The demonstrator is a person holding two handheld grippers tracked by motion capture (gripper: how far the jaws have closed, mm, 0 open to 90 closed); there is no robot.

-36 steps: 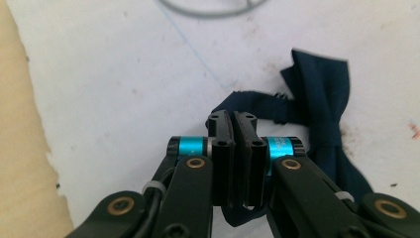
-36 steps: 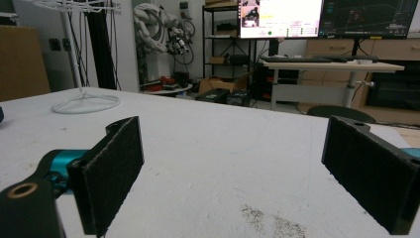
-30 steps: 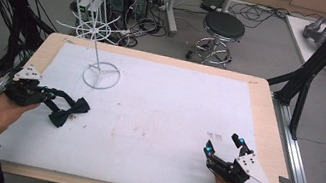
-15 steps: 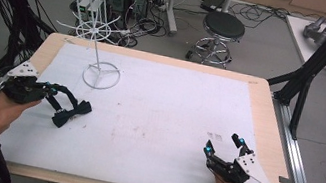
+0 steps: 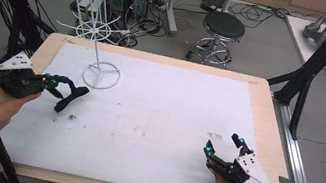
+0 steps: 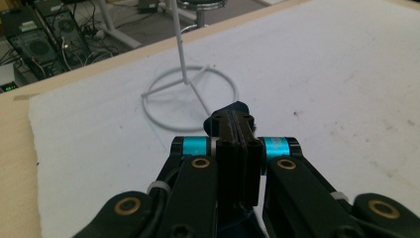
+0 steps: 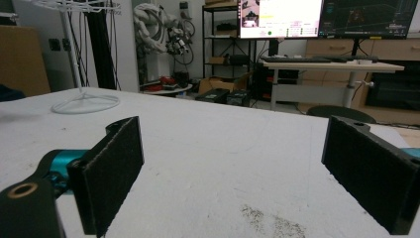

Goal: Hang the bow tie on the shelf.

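Left claw [image 5: 66,97] is fully closed, its black pads pressed flat against each other with nothing between them; you can see that best in the left gripper view [image 6: 236,139]. It sits at the left side of the wooden table with the white foam sheet on top [image 5: 170,123], held by the person's left hand [image 5: 4,104], and it points toward the white wire display stand with the round ring base [image 5: 101,74]. The tips are just short of that ring base, near it but not touching. In the left gripper view the ring and the thin upright pole [image 6: 190,94] sit right beyond the closed tips. The stand itself is upright near the far left corner of the foam. Right claw [image 5: 223,145] is wide open over by the near right edge of the table, gripping nothing, and the right gripper view shows its two black pads [image 7: 111,168] standing well apart over bare foam, with the stand [image 7: 84,101] far off at the left.
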